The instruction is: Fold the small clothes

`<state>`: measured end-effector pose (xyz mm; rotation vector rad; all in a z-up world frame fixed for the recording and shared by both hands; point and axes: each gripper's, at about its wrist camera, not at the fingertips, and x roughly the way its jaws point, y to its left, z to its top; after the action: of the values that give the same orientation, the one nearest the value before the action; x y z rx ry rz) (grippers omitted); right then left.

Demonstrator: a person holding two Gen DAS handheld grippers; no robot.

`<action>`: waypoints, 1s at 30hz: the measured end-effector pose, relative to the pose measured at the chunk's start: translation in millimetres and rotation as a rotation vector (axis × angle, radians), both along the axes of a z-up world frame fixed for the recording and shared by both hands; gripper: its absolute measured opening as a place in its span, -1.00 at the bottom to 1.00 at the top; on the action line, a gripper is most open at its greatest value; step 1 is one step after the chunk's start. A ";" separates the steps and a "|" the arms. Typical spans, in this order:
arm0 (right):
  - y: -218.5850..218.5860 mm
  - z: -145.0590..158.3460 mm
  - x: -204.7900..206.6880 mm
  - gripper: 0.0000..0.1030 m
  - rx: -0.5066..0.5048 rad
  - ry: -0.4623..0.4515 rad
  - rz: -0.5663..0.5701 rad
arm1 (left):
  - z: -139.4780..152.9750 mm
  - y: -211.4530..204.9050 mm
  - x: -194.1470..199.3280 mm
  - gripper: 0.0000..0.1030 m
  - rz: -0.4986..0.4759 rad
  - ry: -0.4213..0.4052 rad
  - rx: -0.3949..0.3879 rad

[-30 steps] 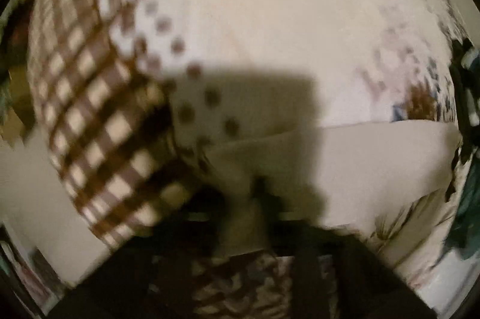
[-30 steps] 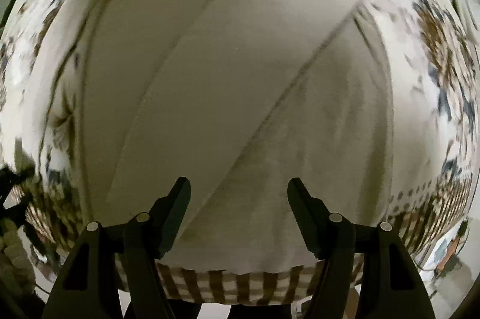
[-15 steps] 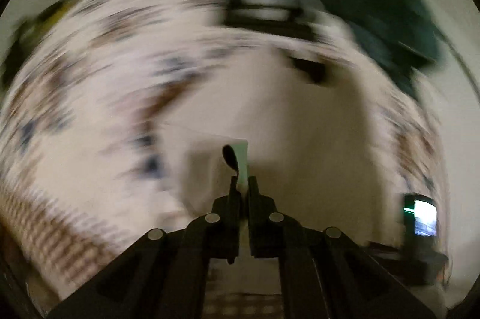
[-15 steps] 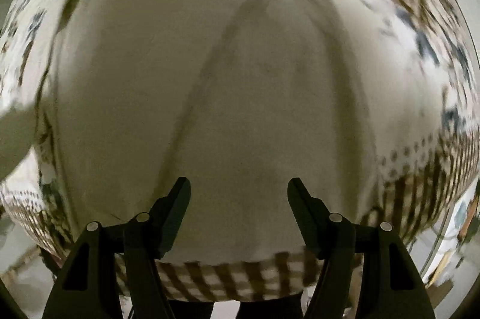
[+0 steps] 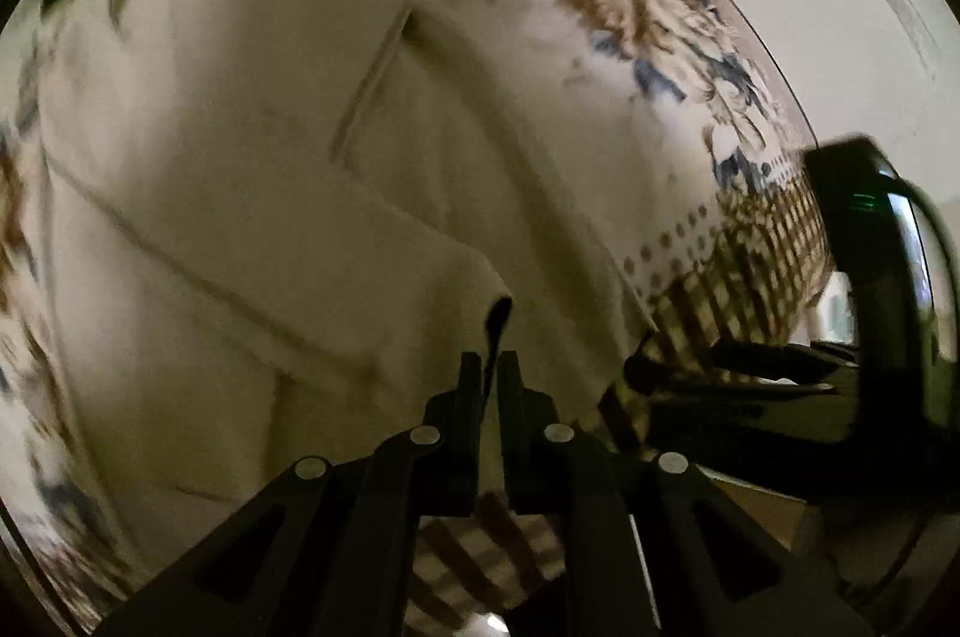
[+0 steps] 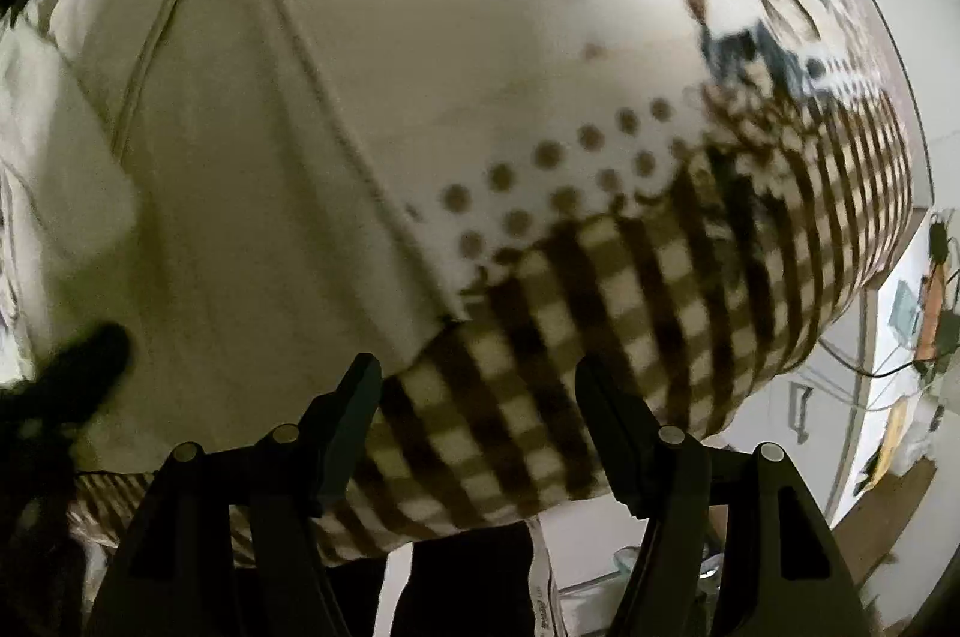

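Observation:
A cream-white garment (image 5: 252,193) lies spread on a patterned tablecloth (image 5: 648,13). My left gripper (image 5: 491,367) is shut on the cuff of its sleeve (image 5: 336,277), which is drawn diagonally across the garment's body. The garment also shows in the right wrist view (image 6: 240,157), with its seams running down toward the table's near edge. My right gripper (image 6: 477,385) is open and empty, hovering over the checked border of the cloth (image 6: 600,289) just right of the garment's lower corner.
The tablecloth has floral print, a dotted band and a brown checked border hanging over the table edge. The other gripper's dark body (image 5: 870,307) sits at the right in the left wrist view. A white cabinet with cables (image 6: 900,337) stands at the far right.
My left gripper has swung round with the sleeve cuff held in it and carried the sleeve over the garment's body. My right gripper has shifted right toward the checked border, still open.

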<state>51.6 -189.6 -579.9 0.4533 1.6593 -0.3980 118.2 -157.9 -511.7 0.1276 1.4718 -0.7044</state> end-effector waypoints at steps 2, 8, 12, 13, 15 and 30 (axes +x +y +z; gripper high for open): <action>-21.6 8.8 -14.3 0.34 0.019 -0.031 -0.019 | 4.1 11.0 1.0 -0.54 0.033 -0.020 0.016; -57.3 44.8 -7.5 0.34 0.115 -0.172 -0.044 | 11.2 89.5 40.4 0.91 0.277 0.012 0.005; -55.2 44.1 7.7 0.34 0.218 -0.230 0.014 | 10.3 163.1 55.6 0.91 0.454 0.004 0.104; -55.0 39.1 11.1 0.34 0.231 -0.226 0.031 | 7.2 171.9 57.1 0.91 0.479 0.003 0.124; -48.1 29.6 15.1 0.23 0.256 -0.204 0.051 | 0.4 200.0 53.0 0.91 0.535 -0.001 0.189; -176.5 65.1 -42.8 -0.24 0.158 -0.166 -0.001 | -36.1 200.6 -17.7 0.91 0.567 0.140 0.197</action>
<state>8.8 -366.1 -514.8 0.5891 1.5348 -0.2236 100.5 42.6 -547.8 -0.1894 1.6092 -0.1093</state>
